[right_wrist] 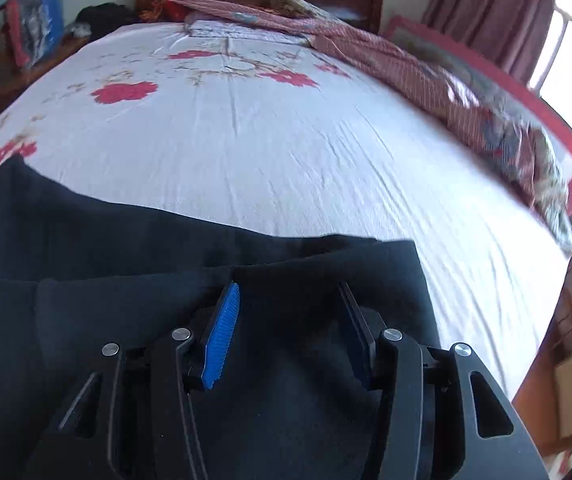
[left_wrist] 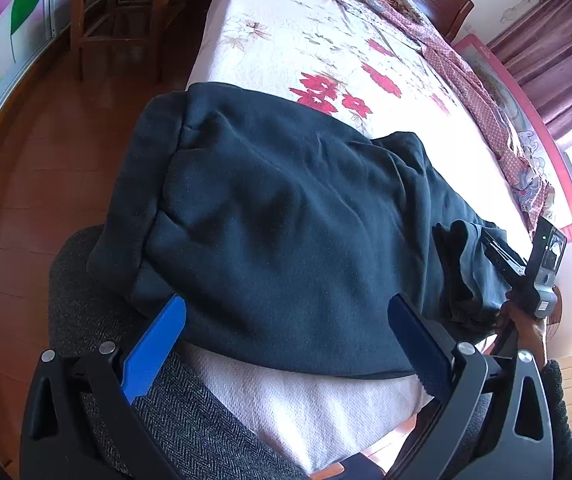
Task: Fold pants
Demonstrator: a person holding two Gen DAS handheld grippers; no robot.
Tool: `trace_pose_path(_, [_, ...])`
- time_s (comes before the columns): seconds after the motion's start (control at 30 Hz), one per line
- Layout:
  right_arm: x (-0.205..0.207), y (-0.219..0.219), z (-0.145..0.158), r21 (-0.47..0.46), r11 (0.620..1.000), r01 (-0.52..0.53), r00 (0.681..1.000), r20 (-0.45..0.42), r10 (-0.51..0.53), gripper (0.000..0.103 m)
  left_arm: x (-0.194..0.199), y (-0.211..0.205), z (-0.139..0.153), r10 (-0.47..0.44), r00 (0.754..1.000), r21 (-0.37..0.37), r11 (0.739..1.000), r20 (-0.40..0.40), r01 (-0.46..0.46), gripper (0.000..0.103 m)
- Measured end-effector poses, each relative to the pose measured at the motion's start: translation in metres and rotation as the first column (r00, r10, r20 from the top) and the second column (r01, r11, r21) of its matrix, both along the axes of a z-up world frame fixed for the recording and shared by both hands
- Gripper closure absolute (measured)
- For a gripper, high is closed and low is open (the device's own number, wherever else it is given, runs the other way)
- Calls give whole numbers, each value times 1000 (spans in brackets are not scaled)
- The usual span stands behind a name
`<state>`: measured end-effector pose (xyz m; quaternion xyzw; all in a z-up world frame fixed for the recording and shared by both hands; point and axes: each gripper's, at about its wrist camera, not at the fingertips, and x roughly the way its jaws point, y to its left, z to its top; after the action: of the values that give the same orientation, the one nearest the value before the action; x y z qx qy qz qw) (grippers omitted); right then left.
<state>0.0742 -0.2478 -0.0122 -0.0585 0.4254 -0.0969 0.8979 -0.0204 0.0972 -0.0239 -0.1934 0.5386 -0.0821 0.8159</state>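
Dark pants [left_wrist: 277, 232] bunched at the bed [left_wrist: 286, 40] edge; my left gripper [left_wrist: 286, 324] gapes wide, right gripper [right_wrist: 290, 300] half-open over the cloth, neither gripping—thick fleece may slide floorward or fold crooked.

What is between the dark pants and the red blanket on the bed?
Only bare flowered bedsheet lies between the dark pants and the red blanket, seen in the right wrist view.

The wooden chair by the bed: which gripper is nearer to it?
Left. The left gripper sits at the pants' waistband end, on the wooden chair's side of the bed. The right gripper works the far leg end, toward the window.
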Motion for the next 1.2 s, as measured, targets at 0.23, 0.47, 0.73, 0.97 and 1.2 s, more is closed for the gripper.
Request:
trace_pose_path(0.23, [-25,32,-7,73,993,-96,994,-44,100,53,-2,56,-12,118,992,-98,988,-42,-122,2])
trace_pose_path(0.47, [-48,34,-2,359,933,1,996,-83,31,53,-8,131,-52,255,955,-481,825,-155,-298,2])
trace_pose_path(0.73, [-68,14,30,434,898,77,994,-105,-35,53,73,133,-61,74,996,-365,927,-52,-88,2])
trace_pose_path(0.97, [-82,-11,45,493,845,207,977,-154,-149,53,96,122,-114,-61,988,-505,863,-141,-19,2])
trace_pose_path(1.2, [-60,13,53,488,857,165,982,-163,-97,53,83,129,-149,-86,968,-715,690,-235,-113,2])
